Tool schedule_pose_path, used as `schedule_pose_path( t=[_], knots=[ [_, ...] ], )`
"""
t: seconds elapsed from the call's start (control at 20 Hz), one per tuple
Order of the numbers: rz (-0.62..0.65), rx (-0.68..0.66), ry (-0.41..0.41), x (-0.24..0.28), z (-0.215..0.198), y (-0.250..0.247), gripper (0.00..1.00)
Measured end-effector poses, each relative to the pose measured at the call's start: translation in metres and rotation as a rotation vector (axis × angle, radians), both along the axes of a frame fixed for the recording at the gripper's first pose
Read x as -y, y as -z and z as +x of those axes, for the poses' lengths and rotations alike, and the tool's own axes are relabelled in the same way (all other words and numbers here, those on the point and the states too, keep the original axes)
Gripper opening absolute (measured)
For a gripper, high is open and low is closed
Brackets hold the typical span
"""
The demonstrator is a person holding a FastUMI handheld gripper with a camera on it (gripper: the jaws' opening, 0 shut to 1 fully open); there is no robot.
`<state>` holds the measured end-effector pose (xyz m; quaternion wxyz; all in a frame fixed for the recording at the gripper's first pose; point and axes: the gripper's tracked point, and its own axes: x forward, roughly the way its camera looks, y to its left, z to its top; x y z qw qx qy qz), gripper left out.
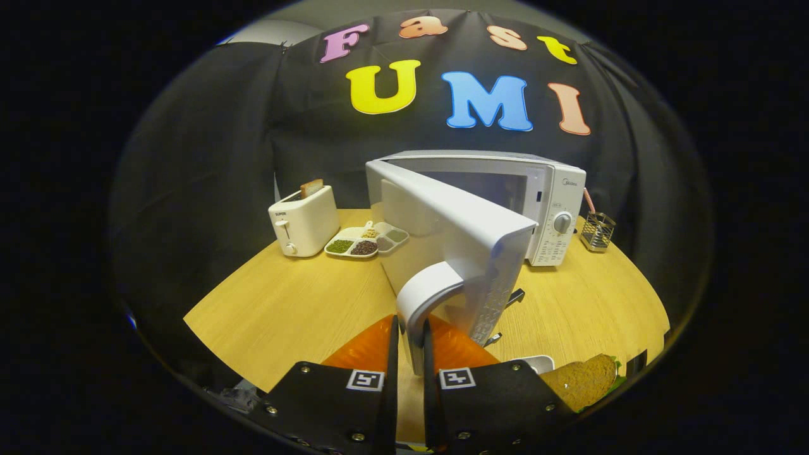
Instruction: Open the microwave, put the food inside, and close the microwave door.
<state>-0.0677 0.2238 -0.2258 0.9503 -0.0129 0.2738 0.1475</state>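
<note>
Microwave door (461, 246) swung wide open: the big white door sticks out from the white box-shaped microwave (543, 202) toward the tool (411, 344), with its hinge on the far side and its long edge running from the oven down to the tool. At the near end of the door is a white curved handle (425, 297). It stands up and down, and both fingers of the tool press on it, one on each side, with only a thin gap between them. The oven's mouth faces this way, and its knob and buttons sit on the right of its front.

The food, a brown slice of bread (584, 379) with something green under it, lies low on the right, just beside the right finger. It seems to sit on a white plate (537, 362), but only a small bit shows, so that is hard to tell.

All of this rests on a light wooden bench (284, 309). On the far left stands a white toaster (303, 221) with a slice of toast poking out the top. Next to it lies a white tray (363, 240) with small cups of green, dark and pale bits. To the right of the microwave is a small wire basket (597, 230). Black cloth hangs behind as the wall.
</note>
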Motion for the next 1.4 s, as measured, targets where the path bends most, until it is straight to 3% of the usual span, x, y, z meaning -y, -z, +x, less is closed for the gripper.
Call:
schedule_pose_path(
  t=[0.4, 0.65, 0.95, 1.05, 1.1, 1.15, 1.2, 1.3, 1.4],
  knots=[
    [-0.08, 0.033, -0.092, -0.041, -0.024, 0.001, 0.19],
    [-0.043, 0.0, -0.143, -0.063, -0.043, -0.003, 0.19],
    [0.16, 0.034, -0.372, -0.121, -0.068, -0.047, 0.2],
    [0.231, 0.073, -0.445, -0.133, -0.074, -0.078, 0.33],
    [0.265, 0.091, -0.479, -0.138, -0.076, -0.093, 0.51],
    [0.296, 0.112, -0.506, -0.136, -0.078, -0.112, 0.58],
    [0.316, 0.134, -0.528, -0.136, -0.079, -0.126, 0.78],
    [0.348, 0.17, -0.553, -0.127, -0.077, -0.153, 0.92],
    [0.368, 0.193, -0.555, -0.111, -0.072, -0.174, 0.92]
  ],
)
